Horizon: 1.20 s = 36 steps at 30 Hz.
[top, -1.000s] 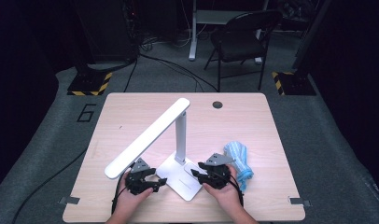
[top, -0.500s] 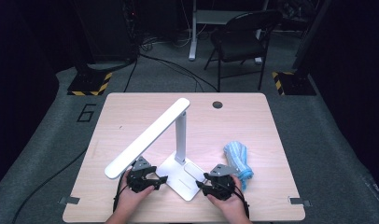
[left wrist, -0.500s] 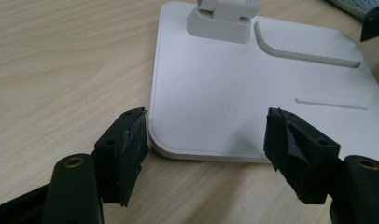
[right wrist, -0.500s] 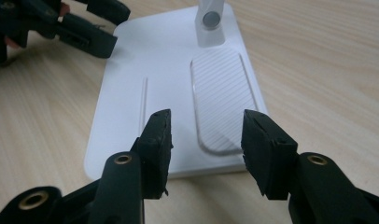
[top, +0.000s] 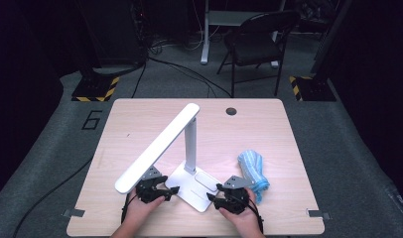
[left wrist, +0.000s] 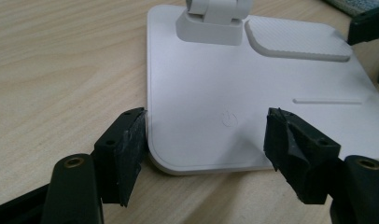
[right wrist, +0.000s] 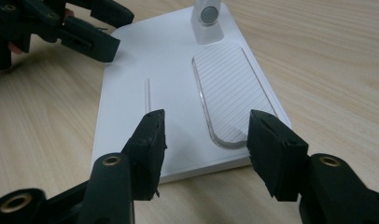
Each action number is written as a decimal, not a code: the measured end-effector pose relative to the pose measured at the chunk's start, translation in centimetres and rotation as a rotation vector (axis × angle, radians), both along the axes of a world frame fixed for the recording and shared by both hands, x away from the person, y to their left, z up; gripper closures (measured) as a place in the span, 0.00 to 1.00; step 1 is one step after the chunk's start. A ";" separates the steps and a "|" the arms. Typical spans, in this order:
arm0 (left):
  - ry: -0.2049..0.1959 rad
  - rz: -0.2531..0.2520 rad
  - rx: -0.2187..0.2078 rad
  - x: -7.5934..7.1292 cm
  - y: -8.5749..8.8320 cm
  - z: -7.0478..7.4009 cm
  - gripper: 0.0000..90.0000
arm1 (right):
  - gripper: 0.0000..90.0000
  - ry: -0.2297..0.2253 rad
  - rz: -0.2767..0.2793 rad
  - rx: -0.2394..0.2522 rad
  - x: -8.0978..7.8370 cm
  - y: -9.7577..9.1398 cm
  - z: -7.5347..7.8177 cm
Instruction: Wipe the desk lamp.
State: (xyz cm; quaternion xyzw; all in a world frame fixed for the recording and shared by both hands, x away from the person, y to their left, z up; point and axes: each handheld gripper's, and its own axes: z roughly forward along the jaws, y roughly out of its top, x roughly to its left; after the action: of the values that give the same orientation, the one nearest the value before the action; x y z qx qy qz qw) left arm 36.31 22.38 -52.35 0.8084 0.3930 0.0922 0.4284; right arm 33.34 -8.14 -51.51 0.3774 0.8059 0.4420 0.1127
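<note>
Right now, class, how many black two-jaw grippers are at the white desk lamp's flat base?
2. The left gripper sits at the near left corner of the white lamp base; the right gripper sits at its near right edge, jaws just opened.

A light wooden counter (top: pixel 269 148) stands on a grey carpeted floor (top: pixel 348 163); beyond the counter's far edge a dark folding chair (top: pixel 256 42) sits; yellow-black striped bases (top: pixel 95 89) flank the counter's far corners; cables (top: pixel 184 72) trail behind it into a dim room.
</note>
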 end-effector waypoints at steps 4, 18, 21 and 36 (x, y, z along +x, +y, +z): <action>0.011 -0.012 -0.018 -0.5 -0.5 0.1 0.35 | 0.48 0.002 -0.013 0.003 1.2 -0.2 0.0; -0.003 -0.054 0.017 -1.2 -1.3 0.1 0.39 | 0.56 -0.056 -0.085 -0.083 4.0 0.6 0.1; -0.008 -0.058 0.022 -1.2 -1.2 0.1 0.39 | 0.57 -0.066 -0.100 -0.087 4.0 0.8 0.1; -0.005 -0.034 0.007 -1.1 -1.5 -0.1 0.36 | 0.59 -0.031 -0.096 -0.025 3.2 0.1 -0.1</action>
State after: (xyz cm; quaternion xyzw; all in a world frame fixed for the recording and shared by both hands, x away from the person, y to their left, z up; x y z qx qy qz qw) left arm 35.26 20.92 -52.40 0.8163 0.3778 0.0883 0.4279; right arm 36.53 -8.08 -51.58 0.4072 0.7905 0.4319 0.1510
